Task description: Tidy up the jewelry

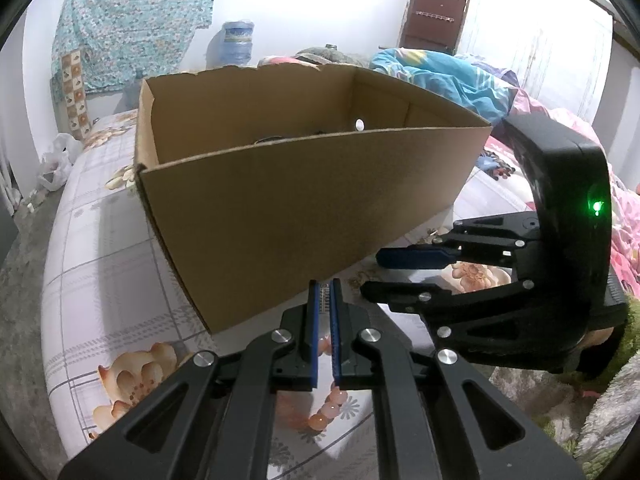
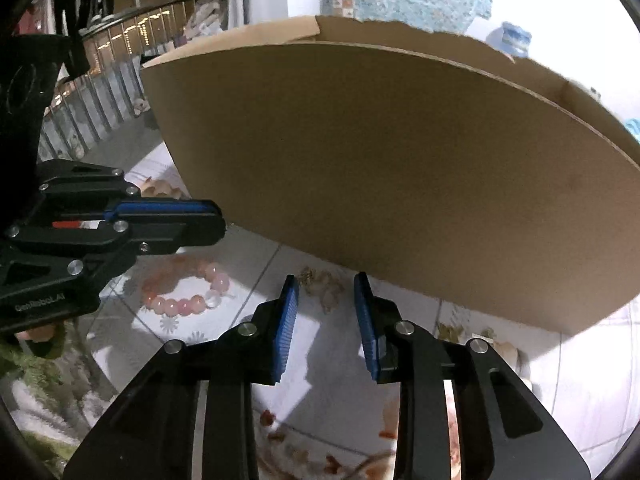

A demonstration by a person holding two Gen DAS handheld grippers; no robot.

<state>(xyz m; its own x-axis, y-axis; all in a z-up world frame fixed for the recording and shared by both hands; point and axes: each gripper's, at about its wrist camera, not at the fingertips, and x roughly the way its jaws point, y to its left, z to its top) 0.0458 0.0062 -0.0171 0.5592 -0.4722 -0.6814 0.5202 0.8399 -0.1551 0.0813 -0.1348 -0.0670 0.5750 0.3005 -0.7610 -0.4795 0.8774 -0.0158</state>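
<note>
A: Where's the jewelry?

B: A bracelet of round pink translucent beads [image 2: 188, 292] lies on the floral checked bedsheet [image 1: 100, 240], just in front of the open brown cardboard box [image 1: 304, 200].

A: Is it held?

B: No. The left tongs [image 1: 326, 320] are closed with nothing between the pads, hovering just above the beads, probably lined up to pick them. The right tongs [image 2: 326, 320] stand parted and empty, aimed at bare sheet beside the box wall.

A: Why is the box so close?

B: Likely it's the destination; a short lift over its rim would drop the bracelet inside.
</note>
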